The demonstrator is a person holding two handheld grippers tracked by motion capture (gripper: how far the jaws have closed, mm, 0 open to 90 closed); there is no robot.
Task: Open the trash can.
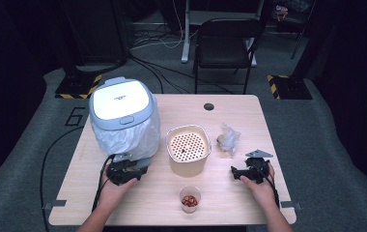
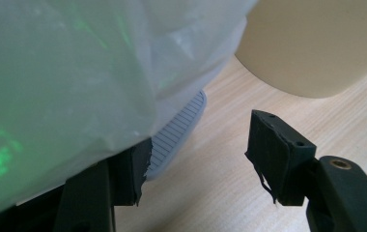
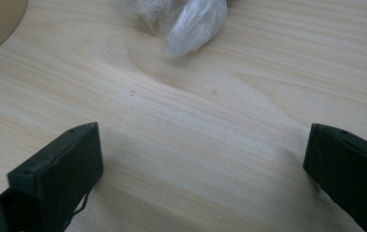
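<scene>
high view: the left gripper is sitting right at the foot of the pedal bin with its plastic liner bag. The right gripper is resting well apart, on the far side of the beige strainer pot.

left gripper view: the jaws are standing partly open, holding nothing. The grey foot pedal is lying just ahead, its long side pointing away, with the bag hanging over one jaw.

right gripper view: the jaws are standing wide open and empty over the wooden table. A crumpled plastic wrap is lying ahead.
</scene>
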